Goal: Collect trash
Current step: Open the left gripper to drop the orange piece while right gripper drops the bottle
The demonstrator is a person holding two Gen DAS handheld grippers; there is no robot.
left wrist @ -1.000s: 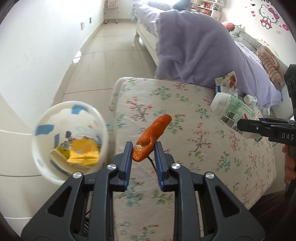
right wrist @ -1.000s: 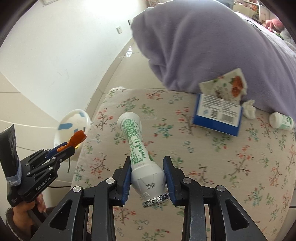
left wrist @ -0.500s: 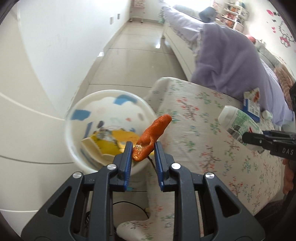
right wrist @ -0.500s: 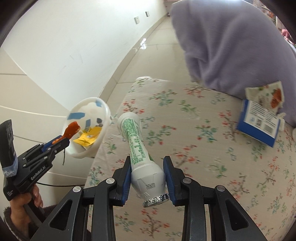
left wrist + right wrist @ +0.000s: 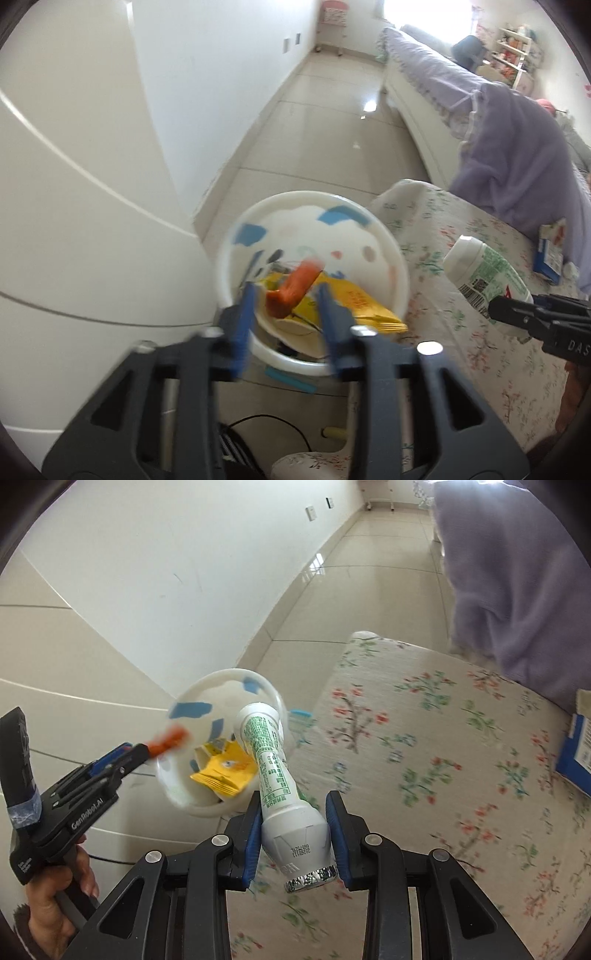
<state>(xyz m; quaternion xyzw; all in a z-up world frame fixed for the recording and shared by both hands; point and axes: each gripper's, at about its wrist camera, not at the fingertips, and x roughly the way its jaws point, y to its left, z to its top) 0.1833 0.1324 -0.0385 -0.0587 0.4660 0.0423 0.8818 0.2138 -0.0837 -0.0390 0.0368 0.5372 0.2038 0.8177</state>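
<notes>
Here, jaws parted, crinkled orange peel (image 5: 293,288) (blurred) above round bin (image 5: 400,273)

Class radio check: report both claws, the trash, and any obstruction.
Left claw open, orange peel dropping into bin. Right claw shut on yogurt bottle. Nothing blocking.

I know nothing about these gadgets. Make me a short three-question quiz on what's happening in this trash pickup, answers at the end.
1. True or false: the left gripper is squeezing the orange peel tightly.
2. What does the right gripper hold? A) blue box B) white yogurt bottle C) yellow packet
3. Fill in: the yellow packet lies inside the white ____.

Key
1. False. The fingers stand apart on either side, and the blurred peel sits loose between them over the trash bin.
2. B, the white yogurt bottle, clamped near its foil end.
3. Trash bin.
</notes>
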